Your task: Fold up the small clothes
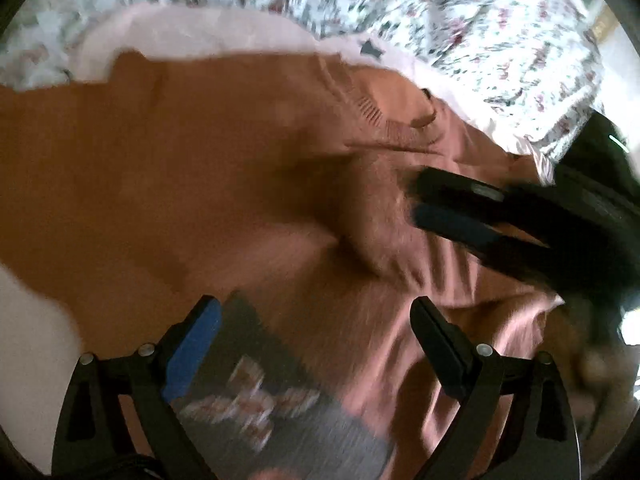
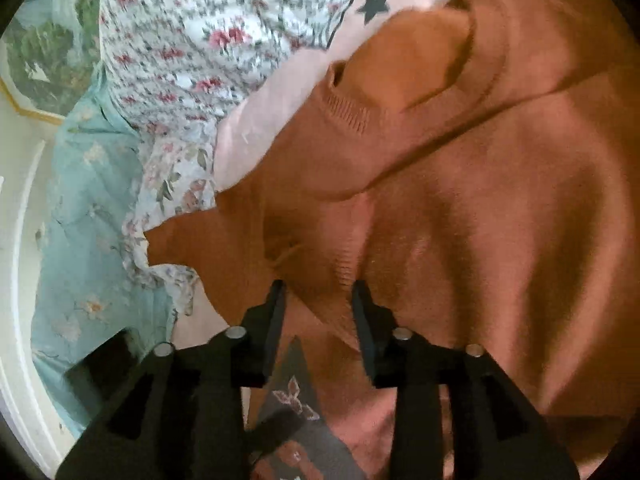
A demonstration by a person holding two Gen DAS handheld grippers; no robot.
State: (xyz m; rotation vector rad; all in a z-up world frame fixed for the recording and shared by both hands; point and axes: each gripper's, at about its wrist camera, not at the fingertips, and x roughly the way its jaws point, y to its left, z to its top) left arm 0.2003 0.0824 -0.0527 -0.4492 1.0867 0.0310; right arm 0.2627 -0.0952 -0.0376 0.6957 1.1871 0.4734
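A rust-orange knit sweater (image 1: 168, 168) lies spread over the bed and fills both views (image 2: 500, 208). Its ribbed cuff and a folded sleeve (image 2: 348, 108) lie across the top. My left gripper (image 1: 316, 316) is open, just above the sweater's body, with a grey patterned cloth (image 1: 260, 396) between its fingers. My right gripper (image 2: 318, 292) has its jaws part-way closed around a raised fold of the sweater. It also shows in the left wrist view (image 1: 424, 200), at the right, low on the sweater.
A pale pink garment with a dark star (image 2: 374, 4) lies under the sweater's top edge. A floral sheet (image 2: 192, 40) and a light blue floral cloth (image 2: 80, 220) lie beyond. A white frame (image 2: 16, 240) runs along the left.
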